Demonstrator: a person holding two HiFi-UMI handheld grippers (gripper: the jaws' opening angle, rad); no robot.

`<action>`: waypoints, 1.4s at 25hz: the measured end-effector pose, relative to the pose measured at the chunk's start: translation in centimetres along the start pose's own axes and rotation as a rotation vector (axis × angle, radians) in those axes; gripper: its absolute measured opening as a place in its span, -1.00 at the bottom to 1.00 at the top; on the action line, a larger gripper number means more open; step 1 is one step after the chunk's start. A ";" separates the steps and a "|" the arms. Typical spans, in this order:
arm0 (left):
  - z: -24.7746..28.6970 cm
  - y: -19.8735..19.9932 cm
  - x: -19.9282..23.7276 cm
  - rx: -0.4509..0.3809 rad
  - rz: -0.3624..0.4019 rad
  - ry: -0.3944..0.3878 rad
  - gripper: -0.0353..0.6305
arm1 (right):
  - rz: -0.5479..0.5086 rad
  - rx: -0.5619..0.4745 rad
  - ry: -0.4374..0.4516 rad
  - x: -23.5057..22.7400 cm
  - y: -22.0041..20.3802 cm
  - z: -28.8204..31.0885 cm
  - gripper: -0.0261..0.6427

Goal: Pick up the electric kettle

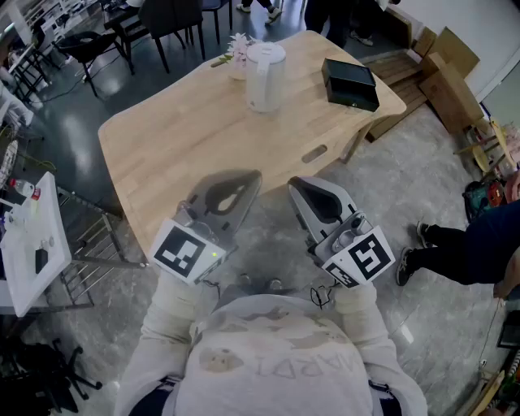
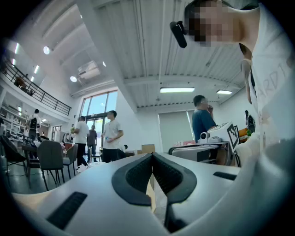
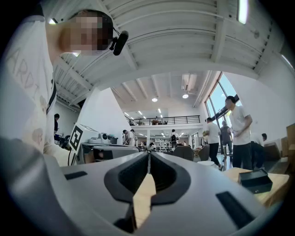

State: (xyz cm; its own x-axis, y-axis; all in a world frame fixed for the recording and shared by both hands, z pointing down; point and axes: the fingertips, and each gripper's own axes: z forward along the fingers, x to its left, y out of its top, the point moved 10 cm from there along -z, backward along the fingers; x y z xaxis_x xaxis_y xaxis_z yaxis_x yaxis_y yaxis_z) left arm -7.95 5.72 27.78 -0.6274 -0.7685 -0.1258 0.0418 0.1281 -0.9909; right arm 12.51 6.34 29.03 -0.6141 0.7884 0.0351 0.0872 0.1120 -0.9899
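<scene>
The white electric kettle [image 1: 265, 77] stands upright on the far part of the light wooden table [image 1: 187, 146], well away from both grippers. My left gripper [image 1: 242, 185] is held at the table's near edge, jaws closed together with nothing between them. Beside it, my right gripper [image 1: 304, 188] hovers just off the same edge over the floor, also shut and empty. In the left gripper view the left gripper [image 2: 152, 156] points level into the room and the kettle is out of sight. The right gripper [image 3: 149, 154] likewise shows no kettle ahead of it.
A black box [image 1: 351, 84] lies on the table right of the kettle and shows again as the black box [image 3: 255, 180]. Pale flowers [image 1: 238, 50] sit behind the kettle. Chairs [image 1: 166, 20] stand beyond the table, cardboard boxes [image 1: 447, 77] at the far right, and a person's legs [image 1: 455, 248] on the right.
</scene>
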 end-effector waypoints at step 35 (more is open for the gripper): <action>-2.7 -2.6 3.8 0.037 -0.031 -0.065 -0.86 | 0.032 0.002 -0.093 0.2 -2.4 4.2 -0.83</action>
State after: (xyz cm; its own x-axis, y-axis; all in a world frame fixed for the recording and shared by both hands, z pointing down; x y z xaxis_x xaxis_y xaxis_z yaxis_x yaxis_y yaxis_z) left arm -12.51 4.18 29.96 -0.5769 -0.8110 -0.0972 0.0530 0.0816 -0.9953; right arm 8.91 3.73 30.86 -0.6815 0.7318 -0.0091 0.1059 0.0863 -0.9906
